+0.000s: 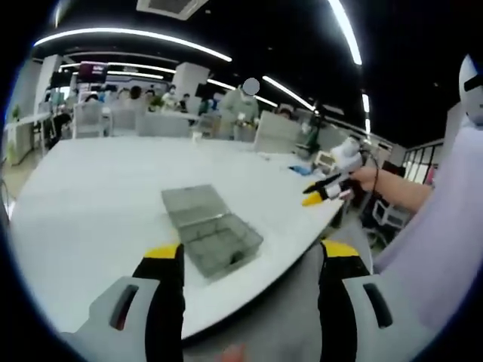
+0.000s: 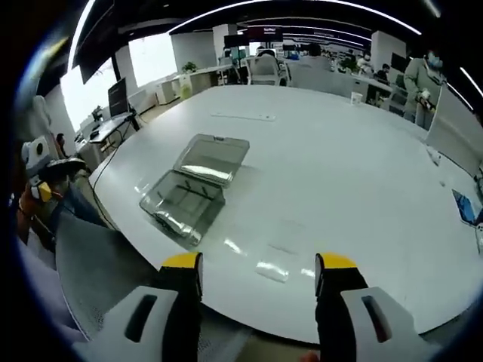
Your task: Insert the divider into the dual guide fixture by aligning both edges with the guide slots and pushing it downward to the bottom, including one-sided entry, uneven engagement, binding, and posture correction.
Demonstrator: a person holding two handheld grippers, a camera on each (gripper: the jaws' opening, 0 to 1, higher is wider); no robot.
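Observation:
A clear plastic box (image 1: 213,228) with inner guide compartments lies open on the white table (image 1: 98,188), its lid folded back flat. In the right gripper view the same box (image 2: 185,197) sits near the table's left edge. A small clear flat piece (image 2: 272,271), possibly the divider, lies on the table by the near edge. My left gripper (image 1: 251,264) hovers open just short of the table edge, in front of the box, holding nothing. My right gripper (image 2: 259,270) is open above the near edge, close to the clear piece. The right gripper (image 1: 326,192) also shows to the box's right, held by a hand.
A grey mesh chair back (image 2: 90,260) stands against the table's edge below the box. A thin white strip (image 2: 241,117) lies farther across the table (image 2: 339,151). A flat device (image 2: 462,205) rests at the right edge. Desks, chairs and people line the far room.

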